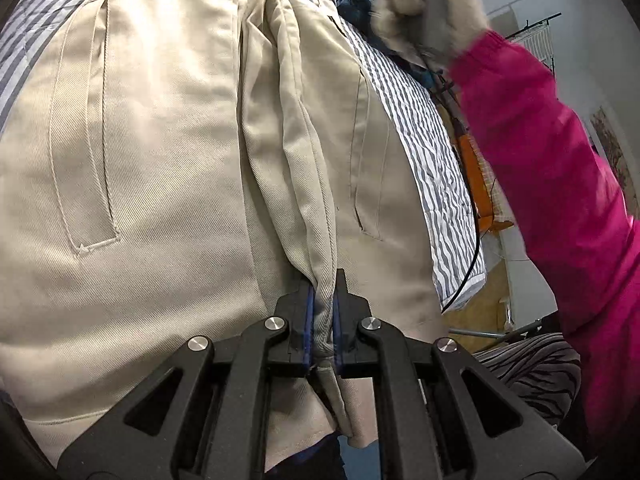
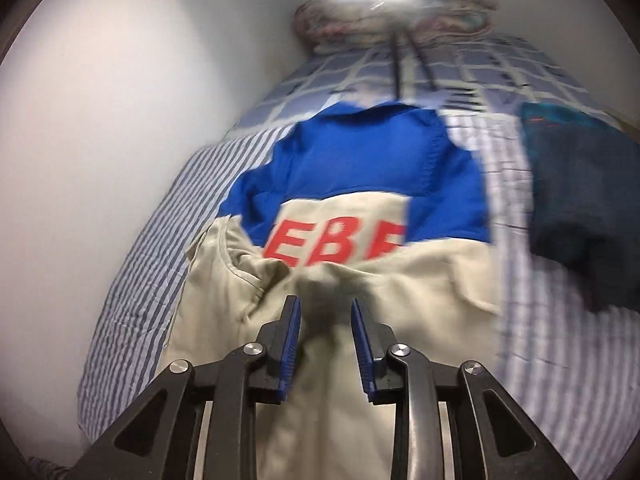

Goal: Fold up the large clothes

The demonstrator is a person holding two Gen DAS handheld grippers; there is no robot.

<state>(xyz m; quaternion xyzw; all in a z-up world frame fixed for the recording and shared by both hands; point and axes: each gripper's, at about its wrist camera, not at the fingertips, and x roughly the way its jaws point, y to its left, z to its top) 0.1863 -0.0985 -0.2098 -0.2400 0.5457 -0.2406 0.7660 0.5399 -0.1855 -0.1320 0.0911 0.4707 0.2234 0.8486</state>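
A large beige jacket (image 1: 168, 184) with a blue upper part (image 2: 360, 168) and red letters (image 2: 336, 244) lies spread on a striped bed sheet (image 2: 152, 264). In the left wrist view my left gripper (image 1: 322, 280) is shut on a raised fold of the beige cloth running up the jacket's middle. My right gripper (image 2: 325, 308) hovers over the beige cloth just below the red letters, jaws apart, pads not pressing on anything. In the left wrist view a gloved hand (image 1: 440, 4) with a pink sleeve (image 1: 552, 168) holds that right gripper, blurred, near the jacket's far end.
A dark teal folded garment (image 2: 576, 208) lies on the bed to the right of the jacket. A checked blanket (image 2: 420, 76) and crumpled patterned cloth (image 2: 392, 20) lie at the far end. A white wall (image 2: 120, 120) borders the bed's left. Beside the bed are an orange object (image 1: 474, 176) and a black cable (image 1: 476, 248).
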